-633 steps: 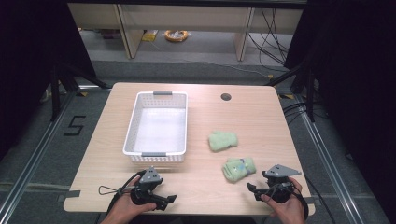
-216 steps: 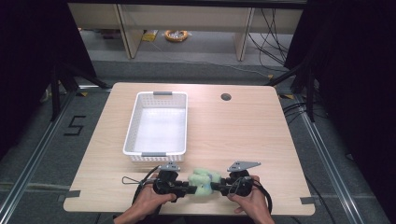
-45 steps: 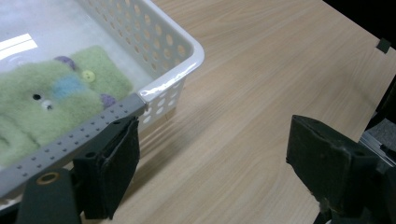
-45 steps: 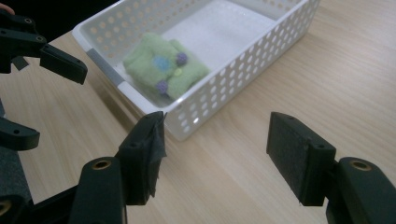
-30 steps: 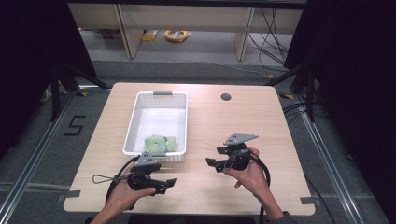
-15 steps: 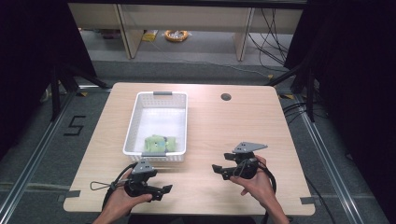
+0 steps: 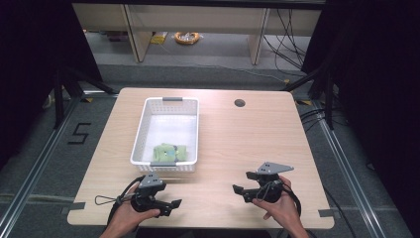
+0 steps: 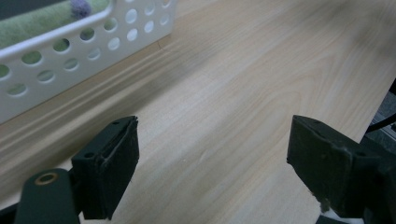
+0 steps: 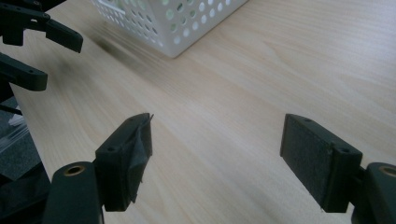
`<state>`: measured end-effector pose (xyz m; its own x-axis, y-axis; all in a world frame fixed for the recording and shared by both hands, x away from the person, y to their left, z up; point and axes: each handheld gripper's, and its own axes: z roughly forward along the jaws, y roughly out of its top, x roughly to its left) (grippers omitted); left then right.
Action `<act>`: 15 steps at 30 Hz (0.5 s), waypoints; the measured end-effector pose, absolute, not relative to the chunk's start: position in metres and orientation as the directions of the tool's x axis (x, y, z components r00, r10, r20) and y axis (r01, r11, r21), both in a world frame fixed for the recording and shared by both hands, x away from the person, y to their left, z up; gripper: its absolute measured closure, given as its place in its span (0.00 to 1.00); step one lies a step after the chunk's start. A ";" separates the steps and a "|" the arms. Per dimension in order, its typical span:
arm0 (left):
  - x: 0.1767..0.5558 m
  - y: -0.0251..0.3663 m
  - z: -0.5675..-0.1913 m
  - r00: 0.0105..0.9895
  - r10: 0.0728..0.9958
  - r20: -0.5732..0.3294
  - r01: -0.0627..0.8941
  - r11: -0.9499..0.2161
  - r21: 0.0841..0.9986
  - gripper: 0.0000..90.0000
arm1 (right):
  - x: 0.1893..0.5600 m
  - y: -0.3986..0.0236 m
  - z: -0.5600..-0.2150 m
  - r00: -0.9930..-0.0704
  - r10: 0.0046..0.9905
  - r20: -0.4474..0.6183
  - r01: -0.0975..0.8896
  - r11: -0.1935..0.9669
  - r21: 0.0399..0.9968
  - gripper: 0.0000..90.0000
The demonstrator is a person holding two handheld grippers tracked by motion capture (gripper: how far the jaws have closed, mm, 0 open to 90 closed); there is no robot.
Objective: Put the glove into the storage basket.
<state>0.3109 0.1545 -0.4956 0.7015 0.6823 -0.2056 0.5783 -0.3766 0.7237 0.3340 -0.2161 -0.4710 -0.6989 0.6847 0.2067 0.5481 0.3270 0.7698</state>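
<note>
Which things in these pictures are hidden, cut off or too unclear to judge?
- Green cloth bundle, high view: too small to tell whether one piece or two.
- Same bundle, left gripper view: cut by the top edge, screened by the white basket wall.
- Left gripper, right gripper view: cut by the left edge.
- Round spot on the table, high view: too small to tell hole or cap.

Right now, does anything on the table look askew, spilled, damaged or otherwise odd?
Nothing stands out. The green socks lie bundled at the near end of the white basket, which sits square on the wooden table. Both claws, left and right, rest open and empty near the front edge.
</note>
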 end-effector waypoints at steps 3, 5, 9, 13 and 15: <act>0.310 0.153 -0.497 0.702 0.681 -0.208 0.577 -0.373 0.727 0.18 | 0.331 -0.217 -0.473 -0.701 0.681 0.213 0.553 0.330 0.765 0.29; 0.309 0.153 -0.498 0.703 0.681 -0.203 0.574 -0.375 0.728 0.18 | 0.326 -0.216 -0.473 -0.691 0.685 0.232 0.576 0.328 0.749 0.29; 0.307 0.153 -0.498 0.712 0.673 -0.203 0.574 -0.390 0.720 0.18 | 0.323 -0.217 -0.474 -0.702 0.686 0.193 0.549 0.347 0.761 0.28; 0.305 0.153 -0.498 0.716 0.668 -0.201 0.569 -0.392 0.723 0.18 | 0.318 -0.219 -0.474 -0.695 0.695 0.181 0.545 0.345 0.764 0.28; 0.304 0.153 -0.498 0.716 0.667 -0.204 0.569 -0.389 0.724 0.18 | 0.314 -0.219 -0.475 -0.692 0.696 0.194 0.556 0.342 0.757 0.28</act>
<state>0.3040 0.1533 -0.4980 0.7164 0.6671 -0.2044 0.5692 -0.3895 0.7241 0.3143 -0.2195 -0.4748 -0.6918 0.6956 0.1939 0.5564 0.3424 0.7571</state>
